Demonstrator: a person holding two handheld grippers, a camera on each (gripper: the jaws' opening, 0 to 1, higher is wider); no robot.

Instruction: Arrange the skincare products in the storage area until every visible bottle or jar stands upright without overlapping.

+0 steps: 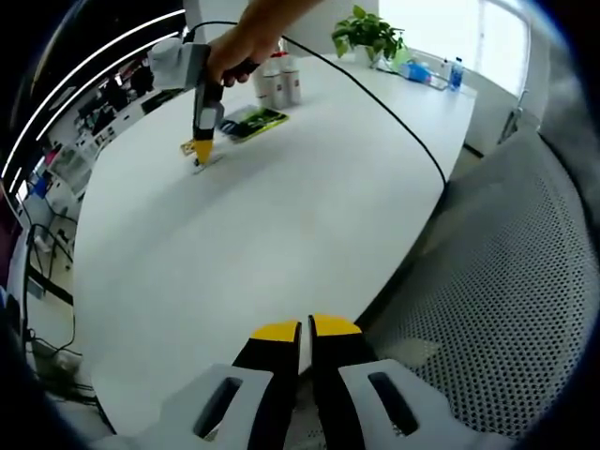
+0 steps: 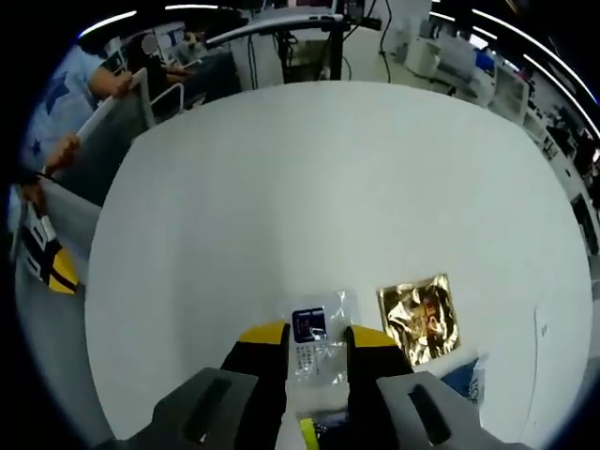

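Two grippers are at work. The right gripper (image 2: pixel 316 339) has its jaws either side of a clear sachet (image 2: pixel 317 345) with a dark label, lying flat on the table (image 2: pixel 309 178); the pads look pressed to its edges, so I judge it gripped. Just beside it to the right lies a gold sachet (image 2: pixel 424 316), apart from the first. In the left gripper view that same tool sits at the far end of the table under a hand (image 1: pixel 236 49), next to a green packet (image 1: pixel 250 122), with white bottles (image 1: pixel 279 82) standing upright just behind, close together near the far edge. The left gripper (image 1: pixel 306 330) hangs at the near table edge with jaws nearly closed on nothing.

Risk: the thin sachet could slip or fold as it lifts, and a swing toward the bottles could topple them. The black cable (image 1: pixel 394 117) trailing across the table could snag. A plant (image 1: pixel 367 34) stands at the far corner, a mesh chair (image 1: pixel 511 281) beside the near edge
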